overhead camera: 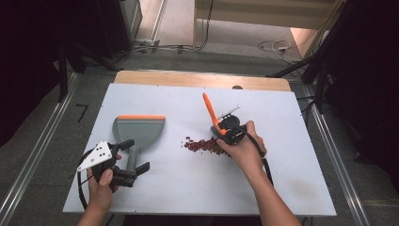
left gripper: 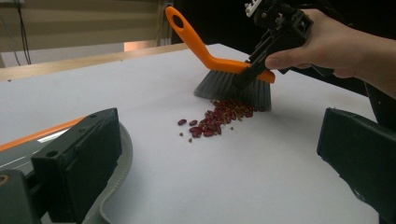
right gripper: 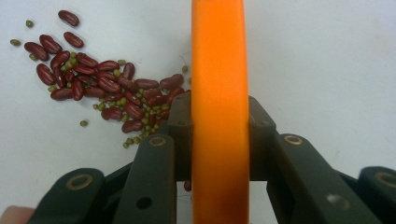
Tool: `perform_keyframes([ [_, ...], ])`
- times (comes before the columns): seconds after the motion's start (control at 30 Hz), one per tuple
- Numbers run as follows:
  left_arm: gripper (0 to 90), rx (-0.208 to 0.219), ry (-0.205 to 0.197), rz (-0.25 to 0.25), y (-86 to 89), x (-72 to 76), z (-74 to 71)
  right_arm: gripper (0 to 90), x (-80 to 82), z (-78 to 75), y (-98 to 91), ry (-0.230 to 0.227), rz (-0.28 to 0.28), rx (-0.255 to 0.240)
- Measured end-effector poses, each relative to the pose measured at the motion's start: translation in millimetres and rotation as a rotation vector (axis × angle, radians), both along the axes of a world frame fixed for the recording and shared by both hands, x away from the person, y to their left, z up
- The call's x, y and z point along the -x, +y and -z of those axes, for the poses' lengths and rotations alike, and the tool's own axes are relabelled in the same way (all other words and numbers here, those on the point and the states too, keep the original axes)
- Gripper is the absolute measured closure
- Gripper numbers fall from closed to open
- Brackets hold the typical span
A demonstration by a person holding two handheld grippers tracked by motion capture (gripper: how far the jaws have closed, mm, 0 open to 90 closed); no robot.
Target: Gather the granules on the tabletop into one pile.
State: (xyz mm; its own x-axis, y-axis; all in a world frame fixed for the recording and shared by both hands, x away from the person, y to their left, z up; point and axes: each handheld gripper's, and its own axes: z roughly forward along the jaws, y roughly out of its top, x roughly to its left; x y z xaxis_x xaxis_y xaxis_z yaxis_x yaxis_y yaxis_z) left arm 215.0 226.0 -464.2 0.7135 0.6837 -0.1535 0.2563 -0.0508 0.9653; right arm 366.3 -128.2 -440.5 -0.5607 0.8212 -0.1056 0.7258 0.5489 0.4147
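You're mid-sweep: right gripper [left gripper: 252,70] clamps the brush [left gripper: 233,79] behind the beans [overhead camera: 203,145] (left gripper [overhead camera: 134,160] gapes, empty); next, push them toward the dustpan [overhead camera: 139,129].

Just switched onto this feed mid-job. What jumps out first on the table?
The orange-handled brush clamped in the right gripper, its grey bristles resting at the edge of a pile of red beans near the table's middle. To the left lies a grey dustpan with an orange lip, and the left gripper sits at its handle with jaws spread.

Left claw [overhead camera: 136,170] rests level with jaws apart; right claw [overhead camera: 225,132] points down, clamped.
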Motion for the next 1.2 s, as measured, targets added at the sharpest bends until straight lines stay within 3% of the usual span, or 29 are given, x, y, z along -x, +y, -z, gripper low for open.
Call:
perform_keyframes([
  [0.27, 0.9, 0.000, -0.001, 0.001, 0.3, -0.1, -0.1, 68.4, 3.0, -0.4, 8.9, 0.003, -0.039, 0.007],
  [0.37, 0.9, 0.001, -0.002, 0.001, 0.5, -0.1, -0.2, 68.4, 4.6, -0.5, 11.7, 0.011, -0.085, -0.011],
  [0.43, 0.9, 0.000, -0.001, -0.001, 0.7, -0.1, -0.2, 68.3, 6.2, -0.8, 14.2, 0.003, -0.101, 0.015],
  [0.7, 0.9, 0.001, -0.001, -0.004, 1.3, -0.1, -0.3, 68.3, 5.4, -8.1, 9.3, -0.025, -0.105, 0.009],
  [0.93, 0.9, 0.002, -0.001, -0.008, 2.4, -0.3, -0.8, 68.2, 20.1, -28.1, 21.8, -0.042, -0.166, -0.068],
  [1.0, 0.9, 0.005, -0.002, -0.012, 2.7, 0.0, -1.1, 68.2, 26.2, -28.7, 33.0, -0.021, -0.187, -0.111],
  [1.2, 0.9, 0.006, -0.004, -0.013, 4.3, 0.3, -1.3, 68.2, 34.7, -19.3, 65.9, 0.039, -0.208, -0.168],
])
